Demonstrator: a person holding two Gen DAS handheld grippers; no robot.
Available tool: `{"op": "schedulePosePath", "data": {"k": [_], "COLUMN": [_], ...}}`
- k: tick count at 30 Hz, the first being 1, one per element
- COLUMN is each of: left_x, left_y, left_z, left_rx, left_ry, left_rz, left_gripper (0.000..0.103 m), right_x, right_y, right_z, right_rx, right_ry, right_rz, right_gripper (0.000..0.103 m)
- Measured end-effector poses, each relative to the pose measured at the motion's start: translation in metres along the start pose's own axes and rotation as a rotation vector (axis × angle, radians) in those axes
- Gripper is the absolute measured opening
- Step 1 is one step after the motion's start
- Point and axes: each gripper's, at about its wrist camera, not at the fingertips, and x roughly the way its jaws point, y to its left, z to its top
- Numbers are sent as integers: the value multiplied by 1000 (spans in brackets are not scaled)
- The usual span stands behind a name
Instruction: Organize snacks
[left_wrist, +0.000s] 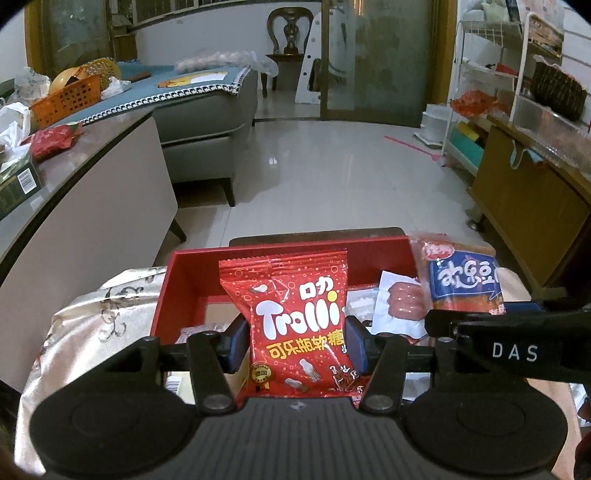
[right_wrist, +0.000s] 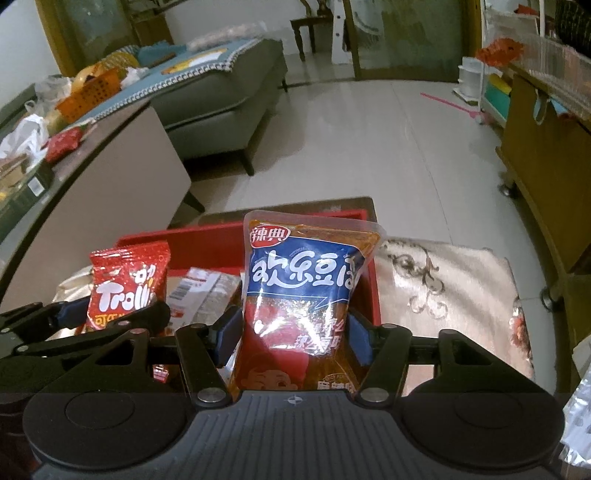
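Observation:
My left gripper is shut on a red Trolli candy packet and holds it upright over the red box. My right gripper is shut on an orange and blue tofu snack packet, also upright above the red box. The tofu packet also shows in the left wrist view, and the Trolli packet shows in the right wrist view. Inside the box lie a pink sausage packet and other wrapped snacks.
The red box sits on a table with a cream embroidered cloth. A long counter with an orange basket and bags runs along the left. A grey sofa stands behind; a wooden cabinet and white rack are right.

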Motion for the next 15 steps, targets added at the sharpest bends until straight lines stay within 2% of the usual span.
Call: {"op": "schedulePosePath", "data": {"k": [5,8,15], "left_x": [1,-1,-15], "left_y": [-1,-1,9], "left_z": [0,1,1], "left_rx": [12,13,0], "left_ry": [9,12,22], "left_rz": [4,16,4], "left_gripper": [49,55,61], "right_x": [1,-1,-20], "right_y": [-1,-4,-4], "right_z": [0,0,-3], "right_rx": [9,17,31], "right_ry": [9,6,-23], "right_rz": [-13,-15,-20], "right_gripper": [72,74,79]}}
